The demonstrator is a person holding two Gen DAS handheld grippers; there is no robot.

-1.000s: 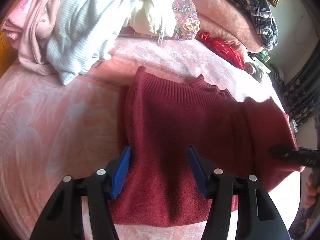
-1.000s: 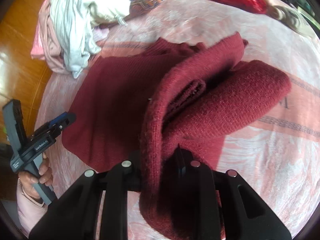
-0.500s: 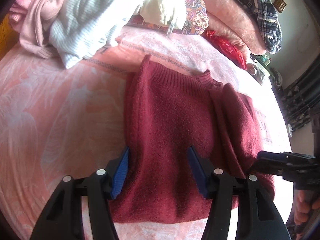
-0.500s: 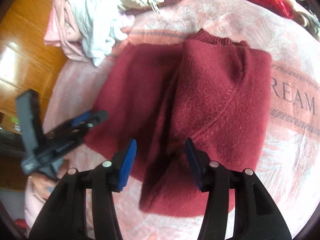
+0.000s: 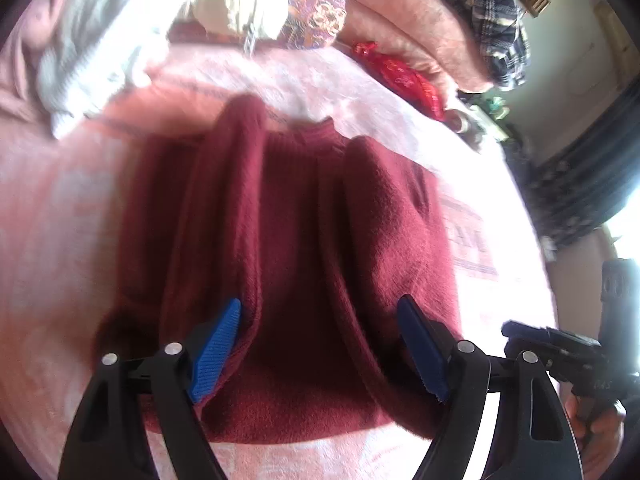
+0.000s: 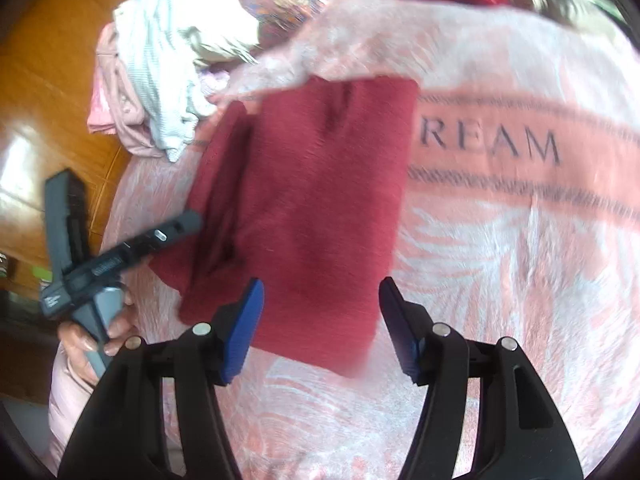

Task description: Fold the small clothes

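A dark red knitted sweater point(image 5: 304, 240) lies on the pink bedspread point(image 5: 60, 220), folded lengthwise into a narrow strip, collar at the far end. Its left side stands up in a long ridge. My left gripper point(image 5: 318, 340) hovers over the near hem, jaws opening; knit lies between the blue pads point(image 5: 218, 344) but they do not press it. In the right wrist view the sweater point(image 6: 320, 208) is a tall rectangle. My right gripper point(image 6: 322, 328) is over its near edge, jaws opening, pads clear of the cloth. Each gripper shows in the other's view: right point(image 5: 560, 352), left point(image 6: 120, 248).
Unfolded clothes, white ribbed point(image 6: 168, 64) and pale pink point(image 6: 116, 120), are heaped at the bed's far left. A patterned cushion point(image 5: 316, 12), a red bag point(image 5: 404, 76) and a plaid garment point(image 5: 492, 20) lie at the back. Wooden floor point(image 6: 40, 80) is left of the bed.
The right gripper laid the sweater's right side over the middle and let go. Both grippers' jaws widened. The left view has shifted right along the hem, and a ridge has risen on the sweater's left side.
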